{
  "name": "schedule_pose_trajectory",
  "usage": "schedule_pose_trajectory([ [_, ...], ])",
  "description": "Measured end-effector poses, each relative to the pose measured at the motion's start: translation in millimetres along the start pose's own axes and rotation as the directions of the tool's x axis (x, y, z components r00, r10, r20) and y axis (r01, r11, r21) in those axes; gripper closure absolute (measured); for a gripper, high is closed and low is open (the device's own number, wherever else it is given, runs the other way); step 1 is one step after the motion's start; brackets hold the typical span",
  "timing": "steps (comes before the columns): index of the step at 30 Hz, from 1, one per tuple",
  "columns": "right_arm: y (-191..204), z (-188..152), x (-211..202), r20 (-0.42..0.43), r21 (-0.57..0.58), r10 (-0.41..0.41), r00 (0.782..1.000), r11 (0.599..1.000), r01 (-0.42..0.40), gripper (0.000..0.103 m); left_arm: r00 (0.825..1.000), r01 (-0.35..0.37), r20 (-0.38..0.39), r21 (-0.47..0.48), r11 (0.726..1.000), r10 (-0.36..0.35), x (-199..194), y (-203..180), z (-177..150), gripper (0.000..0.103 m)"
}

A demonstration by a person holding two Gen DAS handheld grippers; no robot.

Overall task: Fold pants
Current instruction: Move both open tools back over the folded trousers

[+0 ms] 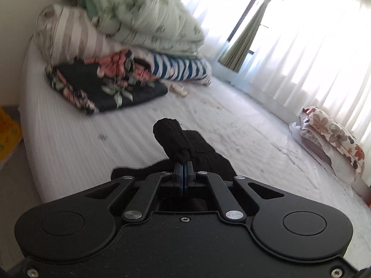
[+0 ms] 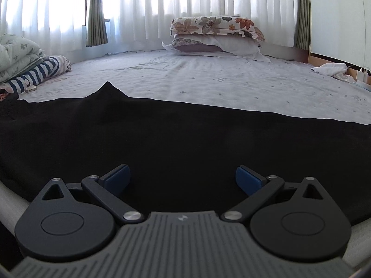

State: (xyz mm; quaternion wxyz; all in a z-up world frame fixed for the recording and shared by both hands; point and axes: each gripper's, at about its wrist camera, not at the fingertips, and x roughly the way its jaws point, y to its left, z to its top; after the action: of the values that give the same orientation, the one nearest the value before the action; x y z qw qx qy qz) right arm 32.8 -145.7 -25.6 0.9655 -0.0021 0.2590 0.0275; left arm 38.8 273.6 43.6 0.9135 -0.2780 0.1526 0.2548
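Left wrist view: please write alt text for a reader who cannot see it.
The left hand-held gripper is shut on a bunched fold of black pants above a white bed. Behind lie stacked folded quilts, with bright curtains and floral pillows to the right.

Black pants spread flat across bed, one corner bunched upward

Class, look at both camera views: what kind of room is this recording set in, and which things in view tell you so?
Most likely a bedroom in a home. A wide bed with a white patterned sheet fills both views, stacked pillows sit at its far edge, folded quilts are piled on it, and sheer curtains cover the windows.
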Motion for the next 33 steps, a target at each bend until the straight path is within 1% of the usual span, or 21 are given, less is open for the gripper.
schedule_pose_trajectory([
  [3, 1.1, -1.4, -2.0, 0.006, -0.011, -0.002, 1.000, 1.000, 0.002, 0.000, 1.000, 0.017, 0.009, 0.013, 1.000, -0.017, -17.7, 3.8, 2.3, 0.102],
  [5, 0.1, -0.4, -1.8, 0.005, -0.008, 0.001, 1.000, 1.000, -0.001, 0.000, 1.000, 0.003, 0.000, 0.014, 1.000, -0.003, -20.3, 9.2, 0.9, 0.102],
  [11, -2.4, -0.5, -1.4, 0.003, -0.010, 0.006, 1.000, 1.000, -0.006, 0.000, 0.997, -0.038, -0.062, 0.005, 0.999, 0.038, -8.3, 27.9, -7.1, 0.101],
  [15, -3.4, -2.0, -0.5, 0.005, -0.013, 0.012, 1.000, 1.000, -0.012, 0.000, 0.995, -0.066, -0.074, 0.046, 0.997, 0.069, 0.9, 28.3, -15.4, 0.100],
  [21, -0.8, -3.8, -0.7, 0.019, -0.039, 0.012, 1.000, 0.999, -0.012, 0.000, 0.990, -0.115, -0.073, 0.082, 0.990, 0.121, 4.8, 21.3, -21.6, 0.094],
  [22, -0.1, -4.6, -1.1, 0.023, -0.041, 0.010, 1.000, 0.999, -0.009, 0.000, 0.990, -0.121, -0.070, 0.079, 0.990, 0.126, 3.4, 19.4, -21.3, 0.091],
  [23, 0.4, -6.7, -2.1, 0.027, -0.043, 0.007, 1.000, 0.999, -0.006, 0.000, 0.989, -0.124, -0.065, 0.073, 0.990, 0.129, 0.7, 17.2, -20.4, 0.084],
  [24, 0.3, -6.8, -2.9, 0.029, -0.046, 0.007, 1.000, 0.999, -0.006, 0.000, 0.990, -0.129, -0.055, 0.065, 0.989, 0.133, -2.8, 15.1, -19.1, 0.080],
  [26, -0.3, -7.6, -4.3, 0.031, -0.046, 0.013, 0.999, 0.999, -0.012, 0.000, 0.992, -0.127, -0.020, 0.058, 0.990, 0.128, -12.8, 9.9, -17.1, 0.059],
  [28, -1.6, -8.6, -5.9, 0.033, -0.043, 0.022, 0.999, 0.999, -0.020, 0.000, 0.993, -0.117, 0.026, 0.066, 0.991, 0.115, -25.6, 1.5, -14.8, 0.055],
  [30, -3.5, -7.5, -6.8, 0.033, -0.040, 0.029, 0.999, 0.999, -0.027, 0.000, 0.995, -0.091, 0.051, 0.091, 0.992, 0.087, -36.8, -10.2, -14.1, 0.052],
  [31, -3.8, -7.2, -7.6, 0.034, -0.038, 0.030, 0.999, 0.999, -0.029, 0.000, 0.997, -0.070, 0.049, 0.108, 0.992, 0.065, -41.6, -18.1, -14.6, 0.049],
  [33, -5.1, -5.3, -10.5, 0.037, -0.028, 0.033, 0.999, 0.999, -0.032, 0.000, 1.000, -0.016, 0.028, 0.155, 0.988, 0.012, -49.8, -36.2, -19.6, 0.047],
])
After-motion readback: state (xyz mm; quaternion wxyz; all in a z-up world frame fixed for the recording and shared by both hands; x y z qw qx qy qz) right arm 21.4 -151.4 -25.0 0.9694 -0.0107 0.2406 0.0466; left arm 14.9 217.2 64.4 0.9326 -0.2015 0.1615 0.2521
